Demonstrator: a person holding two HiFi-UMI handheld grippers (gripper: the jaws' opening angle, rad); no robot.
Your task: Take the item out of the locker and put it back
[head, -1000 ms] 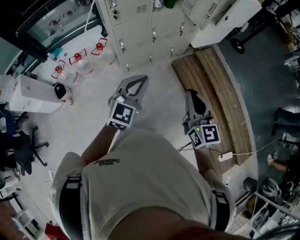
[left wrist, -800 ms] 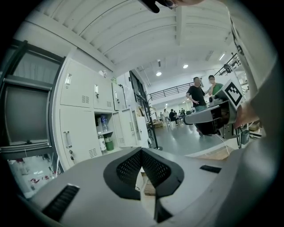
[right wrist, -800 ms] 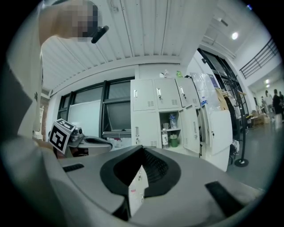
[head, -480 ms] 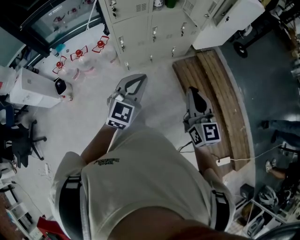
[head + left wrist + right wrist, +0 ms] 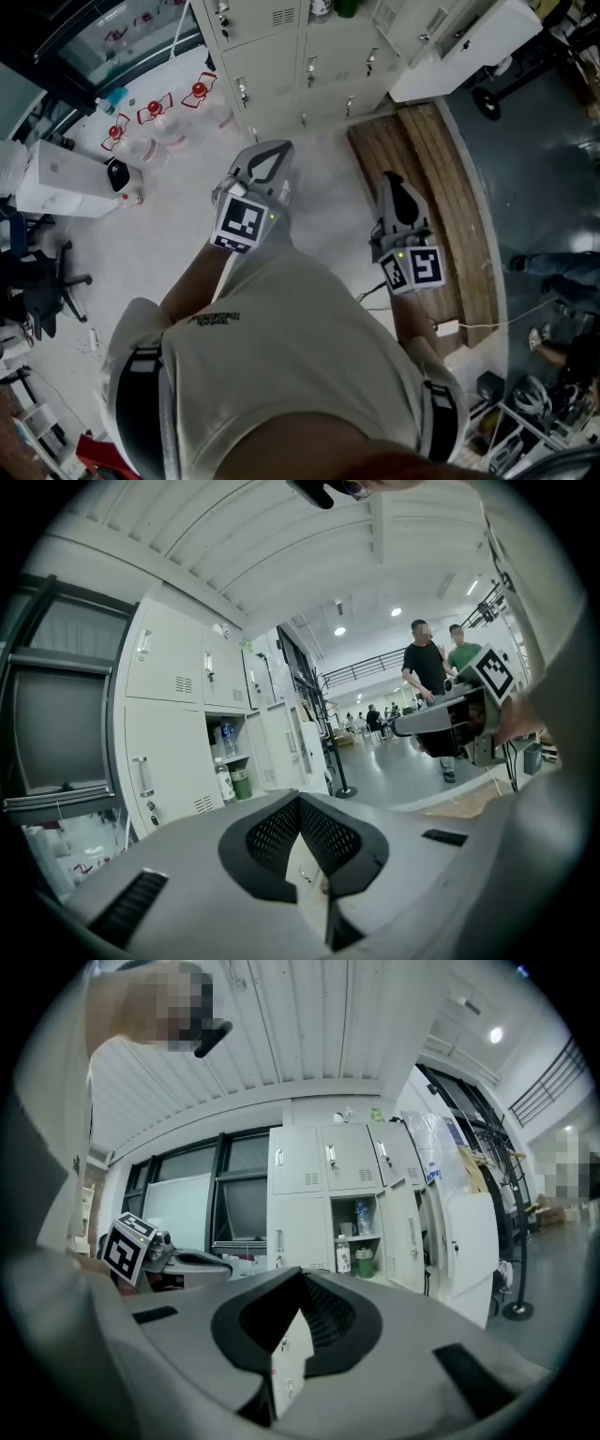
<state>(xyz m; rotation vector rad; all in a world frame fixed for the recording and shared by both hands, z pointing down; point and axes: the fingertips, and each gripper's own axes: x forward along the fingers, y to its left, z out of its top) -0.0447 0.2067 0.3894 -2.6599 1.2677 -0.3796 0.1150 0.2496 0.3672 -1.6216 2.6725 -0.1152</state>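
Observation:
A bank of cream lockers [image 5: 300, 56] stands ahead, and one compartment [image 5: 358, 1237] is open with its door [image 5: 398, 1237] swung right. Inside are a clear water bottle [image 5: 362, 1217] on the upper shelf, and a white bottle [image 5: 343, 1256] and a green container [image 5: 365, 1262] below. The left gripper view shows the same bottles [image 5: 225, 782]. My left gripper [image 5: 278, 147] and right gripper [image 5: 392, 178] are held side by side well short of the lockers. Both are shut with nothing between the jaws. In their own views the left gripper [image 5: 298, 801] and right gripper [image 5: 300, 1274] point at the lockers.
A wooden pallet [image 5: 441, 206] lies on the floor at the right, with a cable and power strip [image 5: 448, 328] beside it. At the left are a white box [image 5: 56, 183], red-labelled clear bottles [image 5: 155, 112] and an office chair [image 5: 37, 291]. Two people [image 5: 427, 663] stand further off.
Both grippers have moved a little forward toward the lockers, and the view has shifted with them. The jaws stay shut.

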